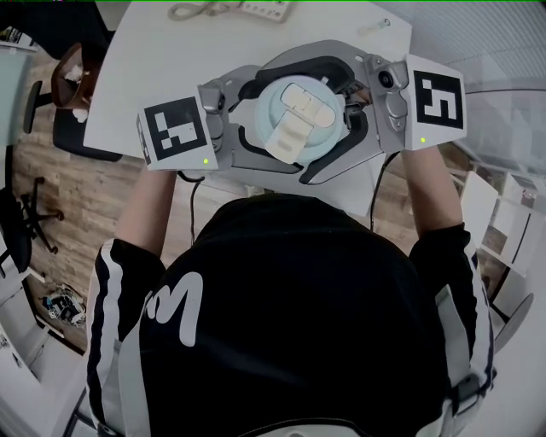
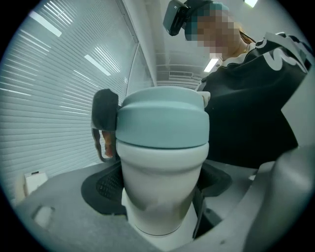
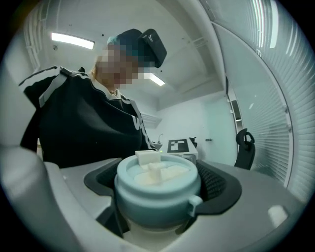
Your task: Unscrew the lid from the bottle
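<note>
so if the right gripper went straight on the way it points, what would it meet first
The lid: the right gripper is shut on it, so it blocks the way at once. Behind it seems to be the left gripper.

**Clearance around the held bottle (image 2: pixel 162 157).** Neither pair of jaws has any free gap. The left gripper (image 2: pixel 160 189) has its pads pressed on the bottle's white body. The right gripper (image 3: pixel 160 187) has its pads on the pale blue lid (image 3: pixel 157 203), so nothing can pass between them.

- **Near side:** blocked by the person's torso (image 1: pixel 299 324), just behind both grippers.
- **Far side:** the bare white table (image 1: pixel 171 60) is open up to a cord (image 1: pixel 200 10) and a small tube (image 1: pixel 374 26) at its far edge.
- **Left:** a dark chair (image 1: pixel 75 138) stands against the table's edge.
</note>
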`<state>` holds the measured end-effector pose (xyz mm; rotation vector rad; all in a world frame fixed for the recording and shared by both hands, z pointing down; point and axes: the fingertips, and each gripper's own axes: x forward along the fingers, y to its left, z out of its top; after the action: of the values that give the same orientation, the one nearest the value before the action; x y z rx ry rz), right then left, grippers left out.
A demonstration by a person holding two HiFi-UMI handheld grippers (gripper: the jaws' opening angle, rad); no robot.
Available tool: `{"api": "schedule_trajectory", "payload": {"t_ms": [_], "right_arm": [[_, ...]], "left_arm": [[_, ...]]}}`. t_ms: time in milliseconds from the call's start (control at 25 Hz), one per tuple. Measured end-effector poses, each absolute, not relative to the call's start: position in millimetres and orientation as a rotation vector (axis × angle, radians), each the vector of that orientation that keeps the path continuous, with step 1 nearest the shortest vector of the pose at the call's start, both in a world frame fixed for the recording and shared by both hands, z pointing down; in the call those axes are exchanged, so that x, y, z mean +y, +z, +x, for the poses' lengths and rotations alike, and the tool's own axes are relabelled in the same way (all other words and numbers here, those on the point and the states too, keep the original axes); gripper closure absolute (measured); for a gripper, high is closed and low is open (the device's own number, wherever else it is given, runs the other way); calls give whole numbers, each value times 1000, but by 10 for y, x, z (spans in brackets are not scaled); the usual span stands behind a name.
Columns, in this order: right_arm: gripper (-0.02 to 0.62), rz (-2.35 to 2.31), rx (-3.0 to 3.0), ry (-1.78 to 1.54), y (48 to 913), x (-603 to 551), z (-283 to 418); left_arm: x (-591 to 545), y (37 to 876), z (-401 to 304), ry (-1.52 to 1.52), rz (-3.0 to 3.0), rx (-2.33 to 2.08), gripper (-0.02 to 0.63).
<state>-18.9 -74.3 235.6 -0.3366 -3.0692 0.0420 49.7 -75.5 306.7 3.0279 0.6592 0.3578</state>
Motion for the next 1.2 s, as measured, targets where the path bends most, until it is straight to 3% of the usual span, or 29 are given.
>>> {"api": "schedule_trajectory", "payload": {"t_ms": [640,880,1200], "right_arm": [[130,-797,-2775,53,2367,-469,-204],[120,-171,-3123,-9,2011,-1042,-134],[121,926,-3147,-17,1863,-1495,-26]], "left_arm": [[-465,2971,414,328,2905,949,178],[-981,2761,371,84,3006,481,178],[-1806,2768,140,64,3081,-312,179]]}}
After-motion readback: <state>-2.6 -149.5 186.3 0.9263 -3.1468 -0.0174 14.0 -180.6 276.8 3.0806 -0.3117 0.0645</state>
